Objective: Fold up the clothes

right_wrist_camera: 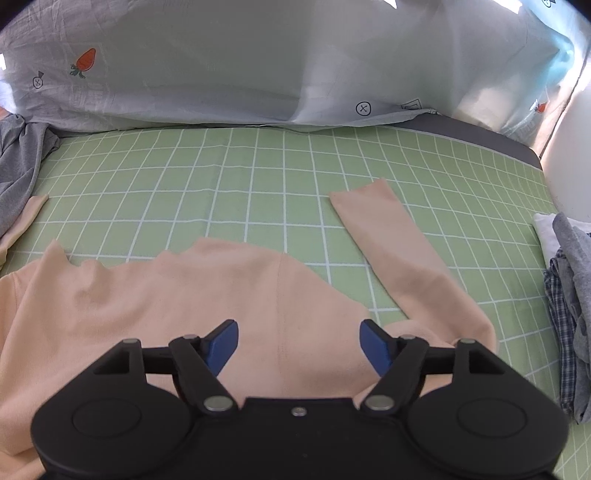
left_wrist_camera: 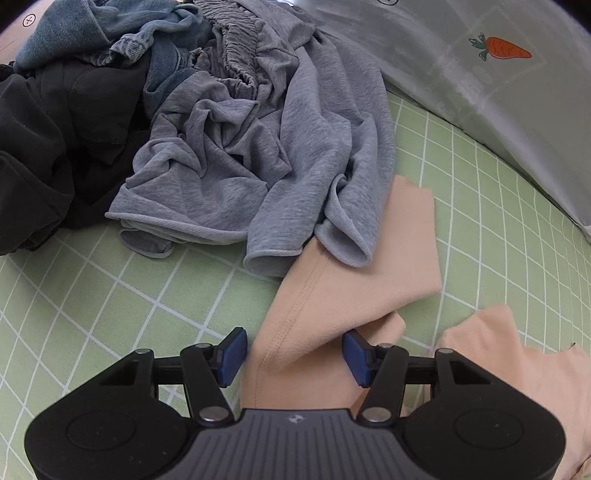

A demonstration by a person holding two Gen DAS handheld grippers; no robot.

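A peach long-sleeved top (right_wrist_camera: 155, 295) lies spread flat on the green checked sheet (right_wrist_camera: 221, 177). Its right sleeve (right_wrist_camera: 399, 251) stretches away across the sheet. In the left wrist view its left sleeve (left_wrist_camera: 354, 266) runs away from me, its far end tucked under a grey garment (left_wrist_camera: 266, 147). My left gripper (left_wrist_camera: 293, 356) is open just above that sleeve, its blue pads (left_wrist_camera: 232, 354) on either side of it. Open as well, my right gripper (right_wrist_camera: 297, 345) hovers over the top's shoulder area with nothing held.
A heap of unfolded clothes lies at the left: the grey garment, blue denim (left_wrist_camera: 92, 33) and a black garment (left_wrist_camera: 48, 140). A pale carrot-print quilt (right_wrist_camera: 258, 62) lines the far side. Folded clothes (right_wrist_camera: 569, 288) are stacked at the right edge, beside a white wall (right_wrist_camera: 569, 155).
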